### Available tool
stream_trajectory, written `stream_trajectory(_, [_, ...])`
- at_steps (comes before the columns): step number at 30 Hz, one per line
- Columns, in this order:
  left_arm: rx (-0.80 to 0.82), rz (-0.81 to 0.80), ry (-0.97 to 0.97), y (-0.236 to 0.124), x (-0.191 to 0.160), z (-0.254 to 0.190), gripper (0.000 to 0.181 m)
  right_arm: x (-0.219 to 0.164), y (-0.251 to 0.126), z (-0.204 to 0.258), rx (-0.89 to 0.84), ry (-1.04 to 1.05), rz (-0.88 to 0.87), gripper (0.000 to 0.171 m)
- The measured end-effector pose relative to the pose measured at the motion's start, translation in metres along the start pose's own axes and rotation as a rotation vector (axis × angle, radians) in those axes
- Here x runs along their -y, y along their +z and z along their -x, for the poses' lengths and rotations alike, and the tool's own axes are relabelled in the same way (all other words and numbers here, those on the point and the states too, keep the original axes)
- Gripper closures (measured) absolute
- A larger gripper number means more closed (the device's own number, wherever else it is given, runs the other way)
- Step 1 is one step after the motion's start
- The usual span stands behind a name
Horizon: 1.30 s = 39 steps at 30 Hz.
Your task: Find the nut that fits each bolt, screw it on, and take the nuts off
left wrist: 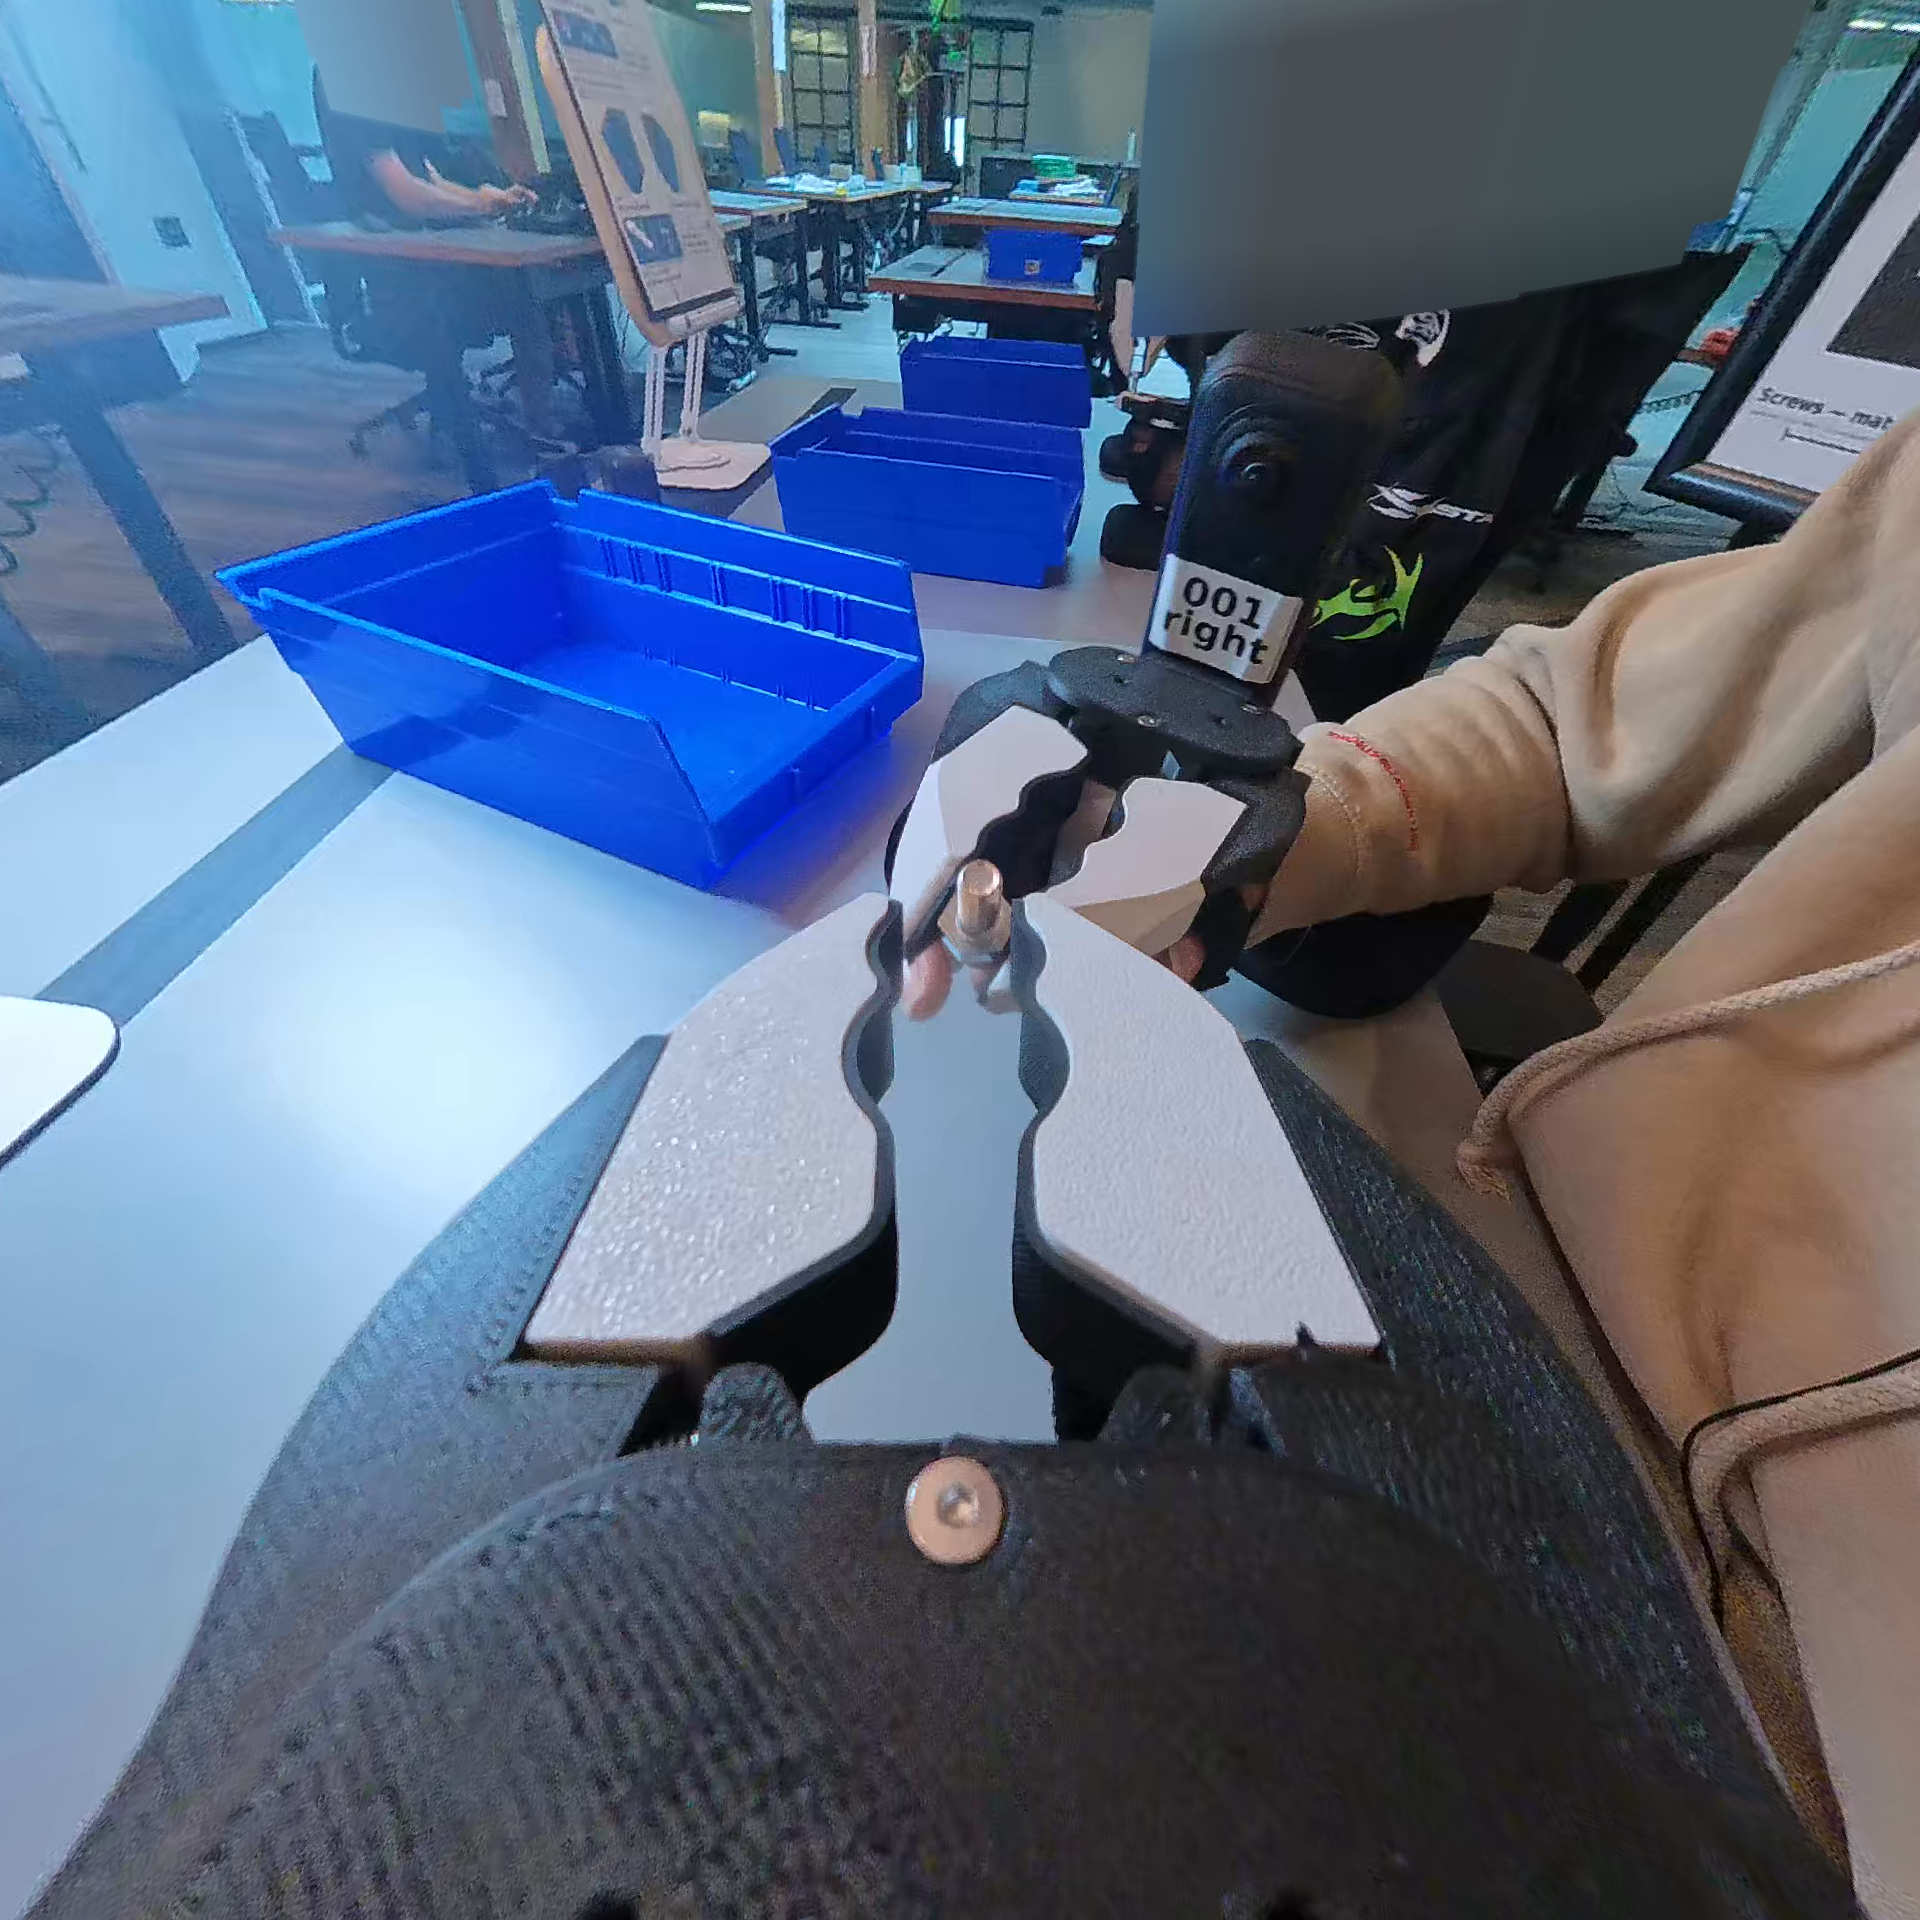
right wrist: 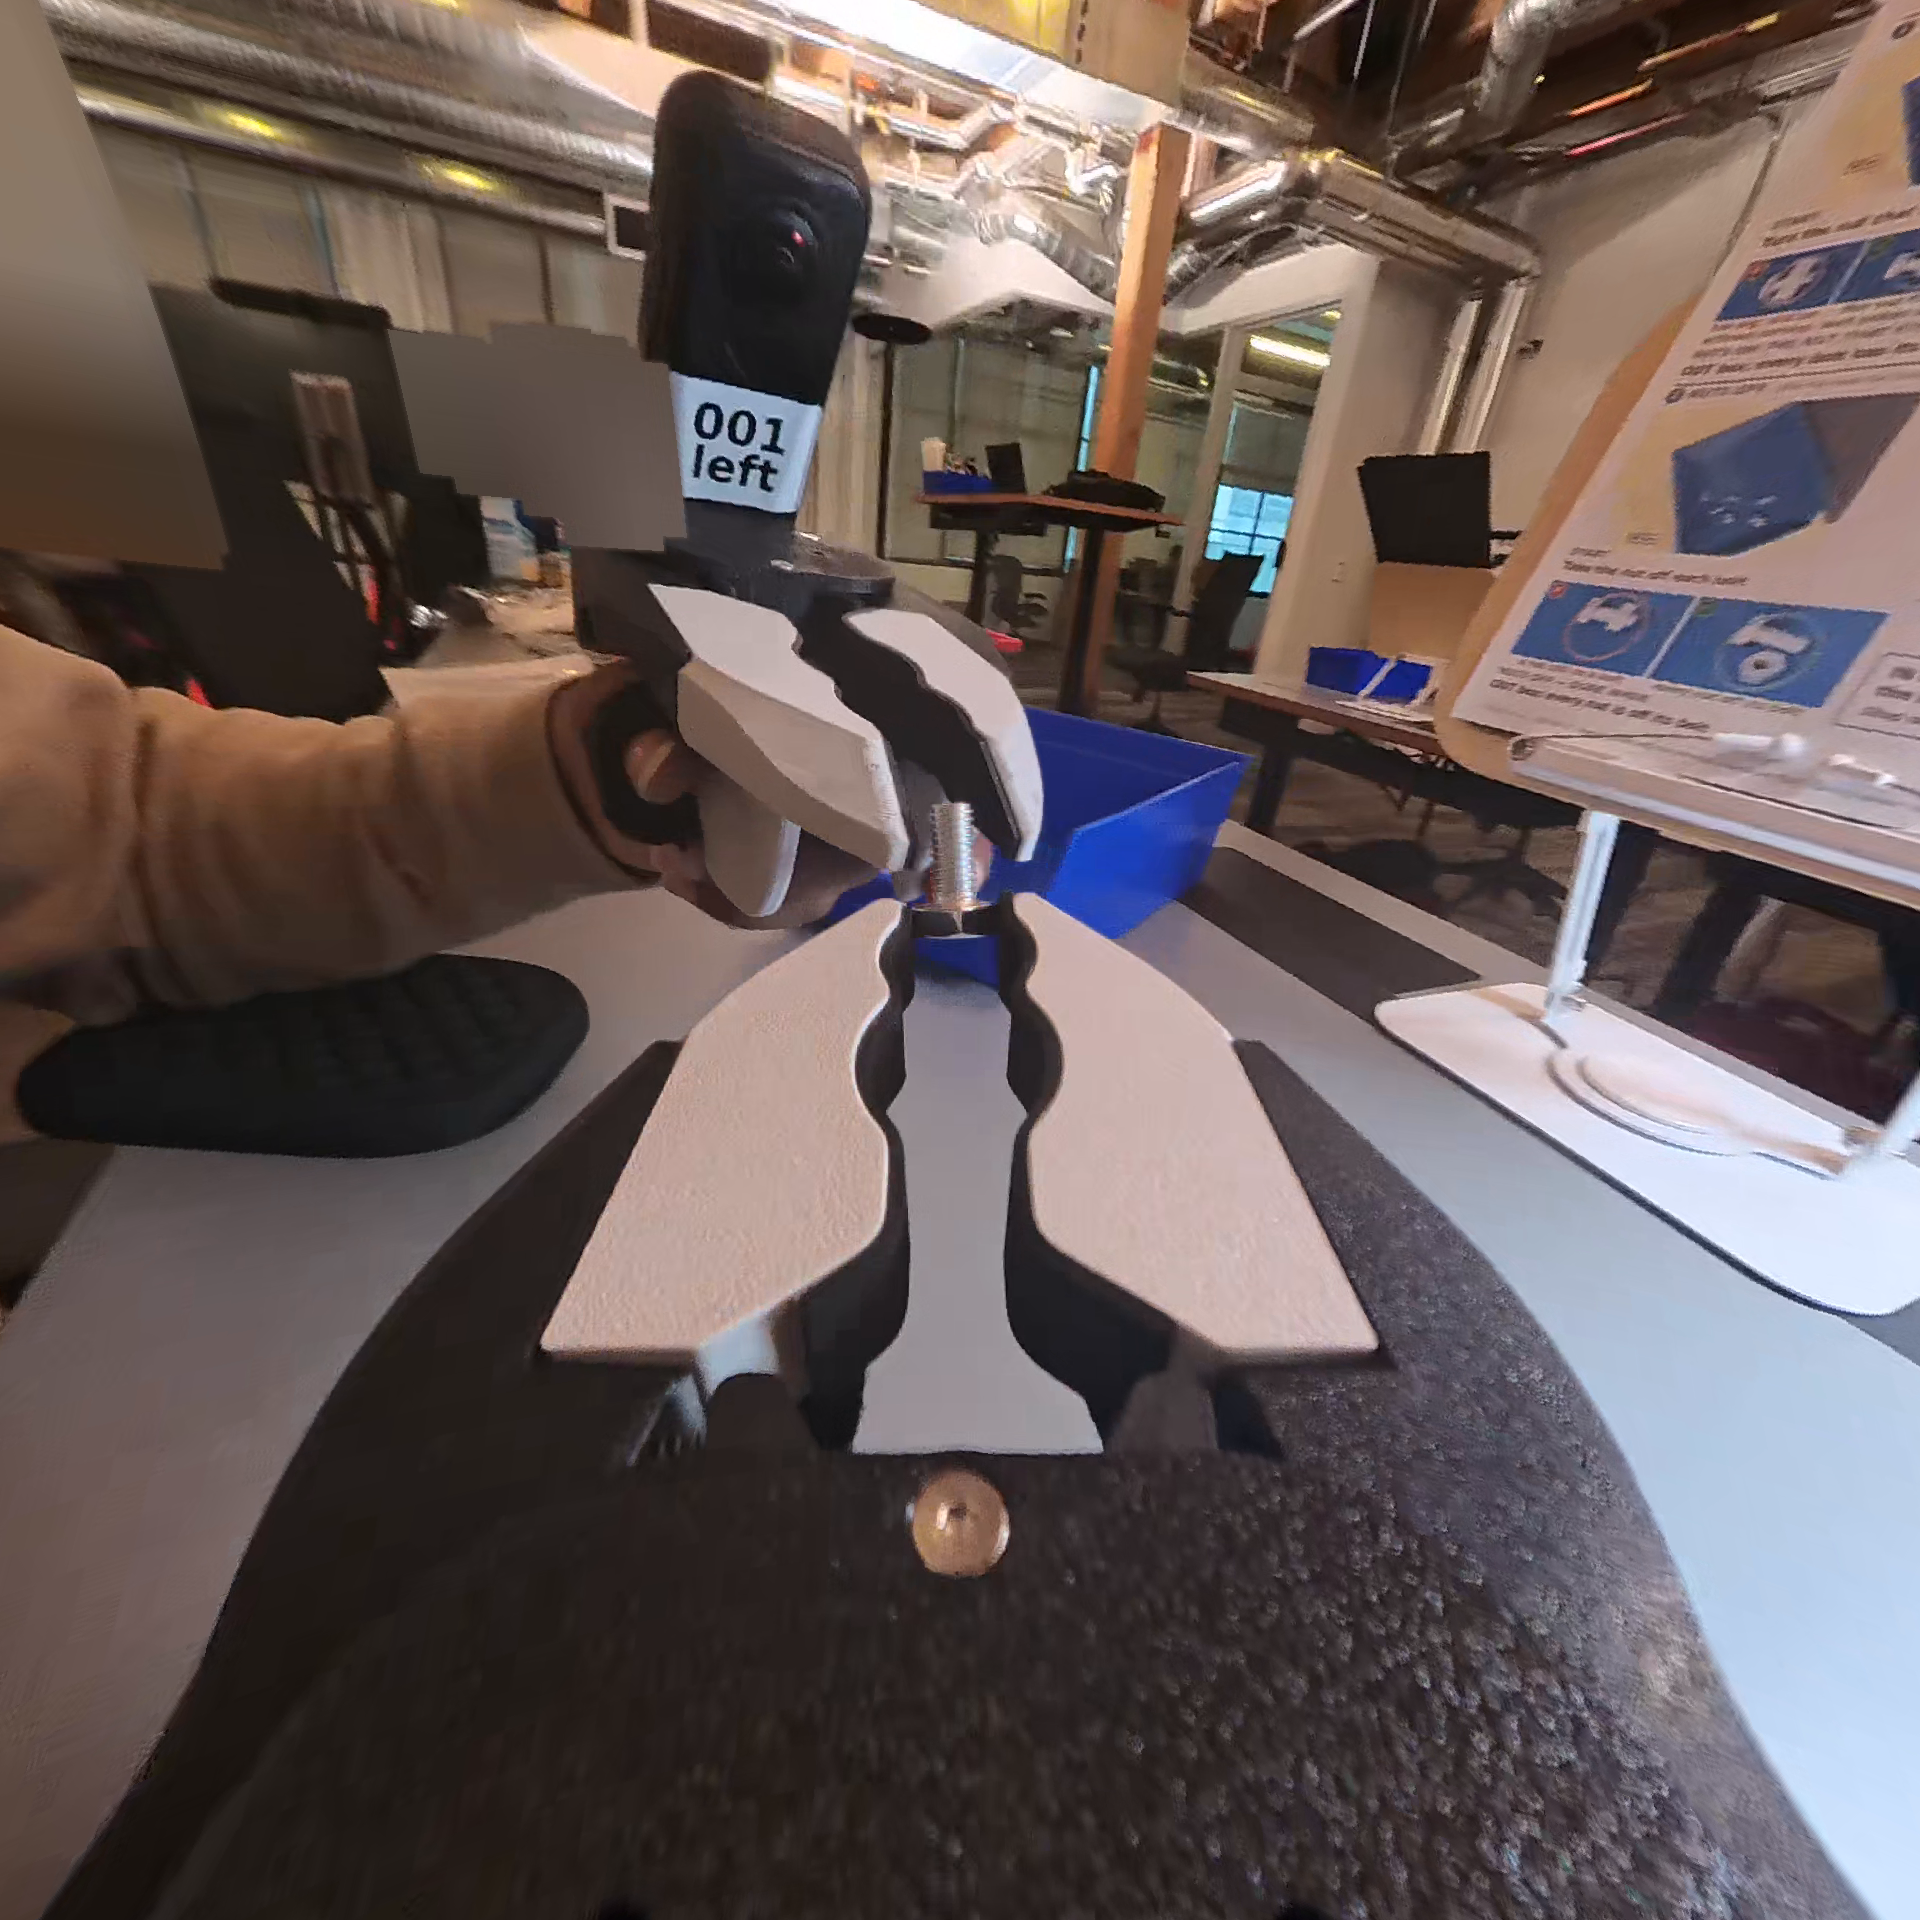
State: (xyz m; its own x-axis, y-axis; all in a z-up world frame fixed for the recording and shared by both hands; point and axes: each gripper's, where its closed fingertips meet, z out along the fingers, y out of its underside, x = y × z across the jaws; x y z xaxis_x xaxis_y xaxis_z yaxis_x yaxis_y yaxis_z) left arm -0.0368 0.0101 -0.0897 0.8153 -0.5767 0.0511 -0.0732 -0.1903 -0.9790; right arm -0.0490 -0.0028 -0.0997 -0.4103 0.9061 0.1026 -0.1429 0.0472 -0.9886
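Above the grey table (right wrist: 312,1299), bolt (right wrist: 954,854) upright, head pinched by right hand-held gripper (right wrist: 956,920), left hand-held gripper (left wrist: 961,951) pinching nut (left wrist: 971,940).

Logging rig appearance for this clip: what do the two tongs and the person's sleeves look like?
Both tongs, left and right, have pale grey textured fingers with wavy black inner edges on black ribbed bodies. Each has a black camera stalk bearing a white label. The sleeves are beige, with a hoodie drawstring.
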Motion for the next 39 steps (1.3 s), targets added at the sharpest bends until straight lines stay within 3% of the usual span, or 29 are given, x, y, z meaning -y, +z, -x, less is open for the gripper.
stream_trajectory(5, [-0.044, 0.019, 0.024, 0.004, -0.005, -0.007, 0.173, -0.003, 0.002, 0.007, 0.057, 0.054, -0.003, 0.156])
stream_trajectory(29, [-0.052, 0.096, 0.070, 0.010, -0.025, -0.008, 0.173, -0.026, 0.002, 0.012, 0.125, 0.055, 0.106, 0.156])
stream_trajectory(31, [-0.046, 0.068, 0.049, 0.007, -0.019, -0.005, 0.164, -0.024, 0.002, 0.012, 0.125, 0.077, 0.094, 0.156])
stream_trajectory(35, [0.165, 0.011, 0.035, -0.034, 0.004, 0.043, 0.160, -0.017, -0.003, 0.002, 0.105, 0.134, 0.061, 0.156])
stream_trajectory(39, [0.601, -0.002, -0.095, -0.132, 0.010, 0.141, 0.165, -0.007, -0.011, -0.016, 0.062, 0.164, 0.034, 0.157])
